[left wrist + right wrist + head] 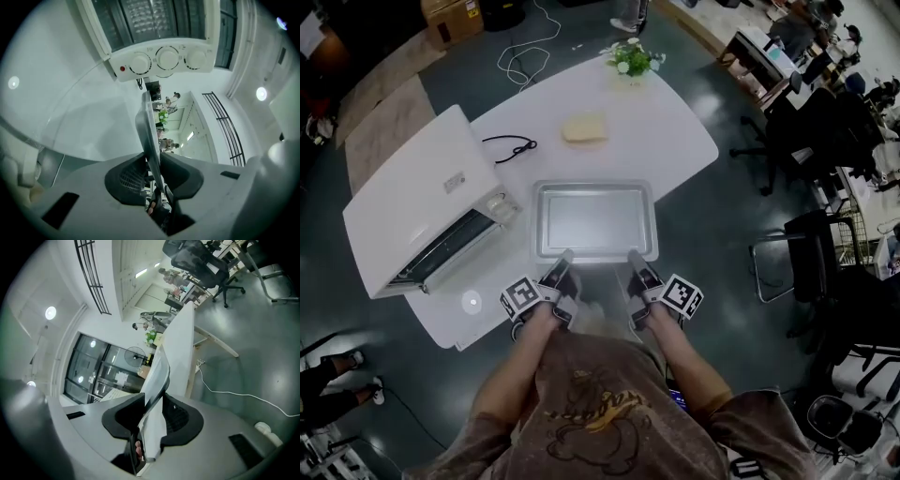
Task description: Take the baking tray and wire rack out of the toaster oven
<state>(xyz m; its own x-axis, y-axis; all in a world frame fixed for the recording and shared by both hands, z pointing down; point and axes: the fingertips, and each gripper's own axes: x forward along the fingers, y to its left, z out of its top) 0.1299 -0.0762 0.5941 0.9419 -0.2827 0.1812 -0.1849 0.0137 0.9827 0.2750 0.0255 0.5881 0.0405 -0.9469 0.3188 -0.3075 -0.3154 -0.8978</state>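
Observation:
The silver baking tray (593, 221) lies level over the white table (675, 131), in front of me. My left gripper (561, 264) is shut on its near rim at the left, and my right gripper (635, 262) is shut on the same rim at the right. In the left gripper view the tray (146, 124) runs edge-on between the jaws of the left gripper (152, 161). The right gripper view shows the tray (158, 378) pinched the same way by the right gripper (152, 411). The white toaster oven (417, 202) stands at the left with its door (450, 253) down. A wire grid (143, 14) shows inside it.
On the far part of the table are a tan block (584, 128), a small plant (630, 58) and a black cord (512, 146). A round white puck (472, 301) lies near the front left corner. Office chairs (787, 122) stand on the floor to the right.

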